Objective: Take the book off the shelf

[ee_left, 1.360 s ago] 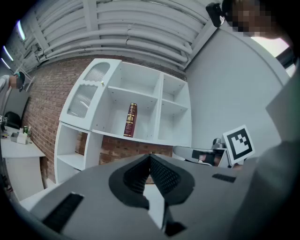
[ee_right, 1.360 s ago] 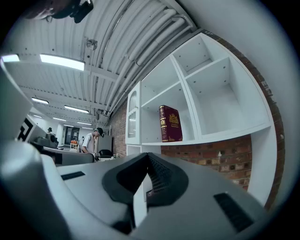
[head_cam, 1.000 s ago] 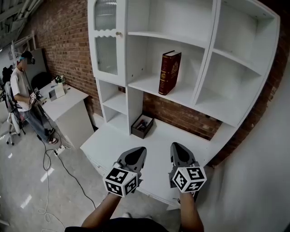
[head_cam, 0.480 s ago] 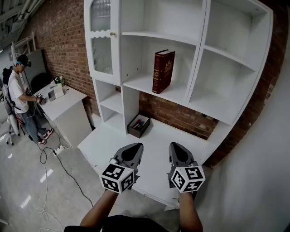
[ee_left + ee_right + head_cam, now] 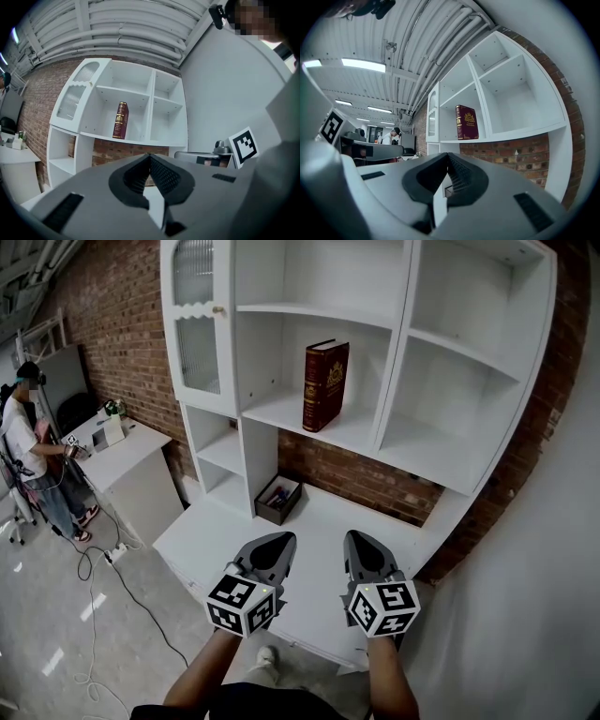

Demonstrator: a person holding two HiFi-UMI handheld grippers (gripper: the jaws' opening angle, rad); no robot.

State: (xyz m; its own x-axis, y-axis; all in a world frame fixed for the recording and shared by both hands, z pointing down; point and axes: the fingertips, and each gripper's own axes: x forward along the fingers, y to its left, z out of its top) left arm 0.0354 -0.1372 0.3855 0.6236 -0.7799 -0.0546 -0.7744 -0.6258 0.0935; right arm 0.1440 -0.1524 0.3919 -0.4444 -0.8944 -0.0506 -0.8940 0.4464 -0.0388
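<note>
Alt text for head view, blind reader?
A dark red book stands upright in a white shelf unit against a brick wall. Below it, the left gripper and right gripper hover side by side over the white desk, both shut and empty.

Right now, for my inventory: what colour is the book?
Book is dark red, gold print; head view.

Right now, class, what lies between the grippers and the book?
Head view: bare white desktop, a small dark box at its back, then the shelf board under the book.
</note>
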